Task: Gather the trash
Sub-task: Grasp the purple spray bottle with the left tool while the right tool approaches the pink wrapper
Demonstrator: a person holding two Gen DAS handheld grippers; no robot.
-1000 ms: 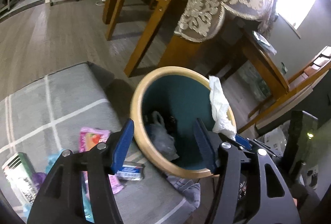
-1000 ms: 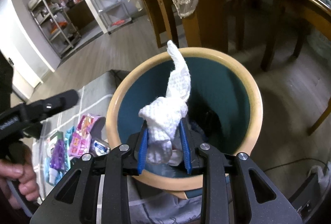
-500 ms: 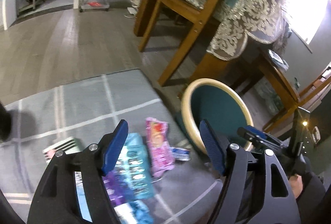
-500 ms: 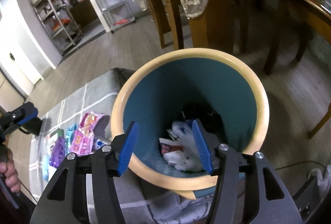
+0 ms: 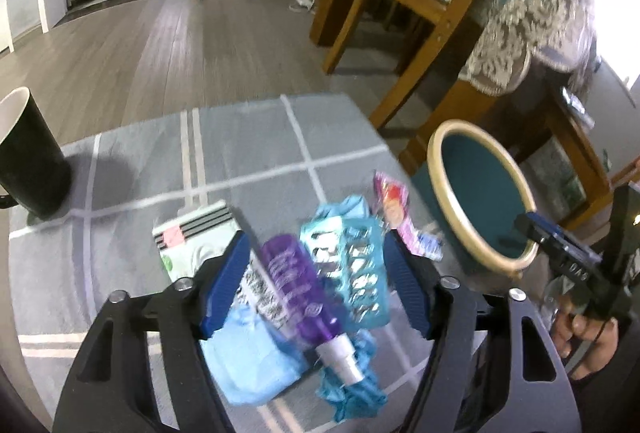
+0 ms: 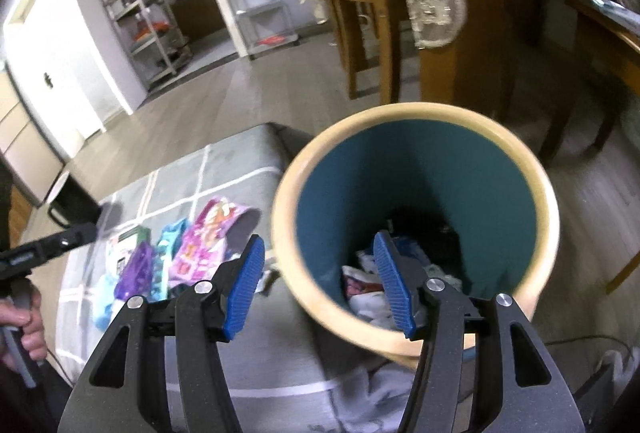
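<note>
left gripper [image 5: 316,273]: low centre of the left wrist view, jaws standing wide with nothing pressed between them; they have just been closing a little, and the purple bottle [image 5: 298,281] and teal wrapper [image 5: 352,265] lie in the gap.
risk, double pick: bottle and wrapper lie touching, so a close here could catch both or squeeze the round bottle out sideways.
risk, cloth snag: the light blue cloth [image 5: 248,345] lies under the bottle and could come up with it.
right gripper [image 6: 320,285]: low centre of the right wrist view, jaws wide and empty; they have been opening, nothing between them.
risk, bin knock: one right jaw hangs over the bin's mouth, the other outside the rim, so a careless pull back could clip it.
trash pile: on the grey checked tabletop [image 5: 240,137], middle of the left view, just beside the bin [image 6: 416,121].
pink wrapper [image 5: 390,209]: near the tabletop edge; a nudge could send it over.
black cup [image 5: 28,161]: far left, well apart, little danger.
</note>
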